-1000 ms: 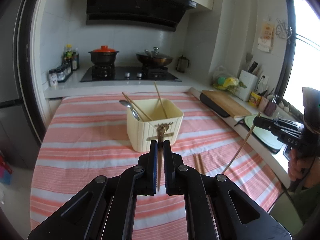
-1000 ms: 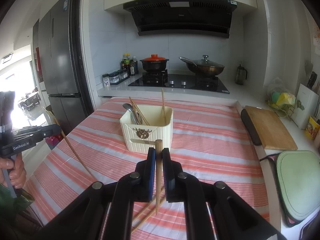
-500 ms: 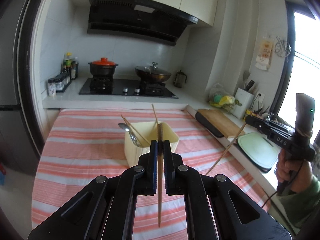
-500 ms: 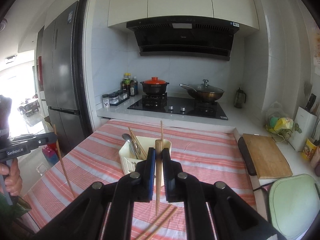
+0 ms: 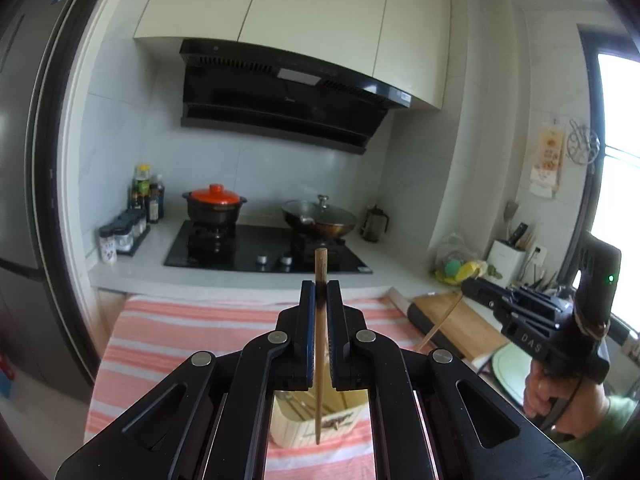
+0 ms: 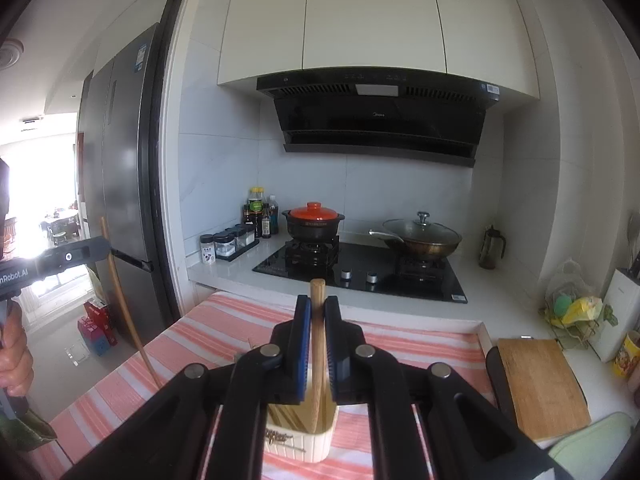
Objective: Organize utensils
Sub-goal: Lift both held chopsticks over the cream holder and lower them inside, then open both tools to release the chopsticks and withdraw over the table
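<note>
My left gripper [image 5: 320, 286] is shut on a wooden chopstick [image 5: 319, 344] that hangs upright, its tip over the cream utensil holder [image 5: 320, 420] seen below between the jaws. My right gripper [image 6: 317, 302] is shut on another wooden chopstick [image 6: 317, 356], its lower end down inside the same holder [image 6: 304, 440], which has several chopsticks in it. The right gripper also shows in the left wrist view [image 5: 466, 286], and the left gripper shows in the right wrist view [image 6: 108, 246], each with its chopstick.
The holder stands on a table with a red and white striped cloth [image 5: 180, 328]. Behind is a counter with a stove [image 6: 360, 268], an orange-lidded pot [image 6: 314, 224] and a wok [image 6: 420, 238]. A wooden cutting board [image 6: 540, 384] lies to the right. A fridge [image 6: 120, 200] stands left.
Both grippers have risen and moved over the holder, each still holding its chopstick. The holder has dropped from the middle of both views to the bottom, beneath the jaws.
</note>
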The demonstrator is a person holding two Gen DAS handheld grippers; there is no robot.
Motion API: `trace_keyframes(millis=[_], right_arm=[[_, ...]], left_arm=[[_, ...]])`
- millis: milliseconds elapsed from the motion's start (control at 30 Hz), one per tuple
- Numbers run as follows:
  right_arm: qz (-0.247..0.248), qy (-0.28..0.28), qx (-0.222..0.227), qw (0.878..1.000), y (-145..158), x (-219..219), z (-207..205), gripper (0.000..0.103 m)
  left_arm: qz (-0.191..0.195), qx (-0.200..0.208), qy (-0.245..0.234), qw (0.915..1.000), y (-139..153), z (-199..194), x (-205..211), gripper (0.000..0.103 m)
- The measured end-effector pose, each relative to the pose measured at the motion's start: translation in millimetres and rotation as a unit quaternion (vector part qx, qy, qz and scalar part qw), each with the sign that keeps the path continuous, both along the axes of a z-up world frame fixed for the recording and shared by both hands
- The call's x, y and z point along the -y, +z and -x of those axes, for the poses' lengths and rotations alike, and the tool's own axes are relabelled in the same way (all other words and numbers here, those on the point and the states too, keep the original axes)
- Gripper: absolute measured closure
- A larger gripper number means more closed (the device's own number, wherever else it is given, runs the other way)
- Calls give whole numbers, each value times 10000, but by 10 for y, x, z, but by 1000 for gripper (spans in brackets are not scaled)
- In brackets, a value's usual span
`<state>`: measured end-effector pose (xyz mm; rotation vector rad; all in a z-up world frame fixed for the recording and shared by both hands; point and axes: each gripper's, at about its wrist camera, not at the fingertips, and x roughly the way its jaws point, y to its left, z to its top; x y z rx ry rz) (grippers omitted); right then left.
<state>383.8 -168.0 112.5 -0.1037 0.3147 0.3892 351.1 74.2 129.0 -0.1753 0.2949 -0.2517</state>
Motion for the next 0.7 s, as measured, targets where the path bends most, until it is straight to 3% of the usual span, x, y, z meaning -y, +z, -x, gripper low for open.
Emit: trace_keyframes(millis=[200,367,533,700], right_arm=[[78,105,-75,9999,-199,-217,-525,96],[206,333,-871,9954,-682,-354,-979,96],[394,537,-1693,9833,-1184,-504,-1315,96],[400,534,-1863,9802,-1381,-640,-1500,95]], left_arm=[[20,-110,241,9996,-222,-601,91,99],[88,-738,216,9970,-718,-1048,120,99],[13,-1394,226,9900,-1245,-1378,142,100],[-118,-1737,363,9841,-1478,-1594,165,99]])
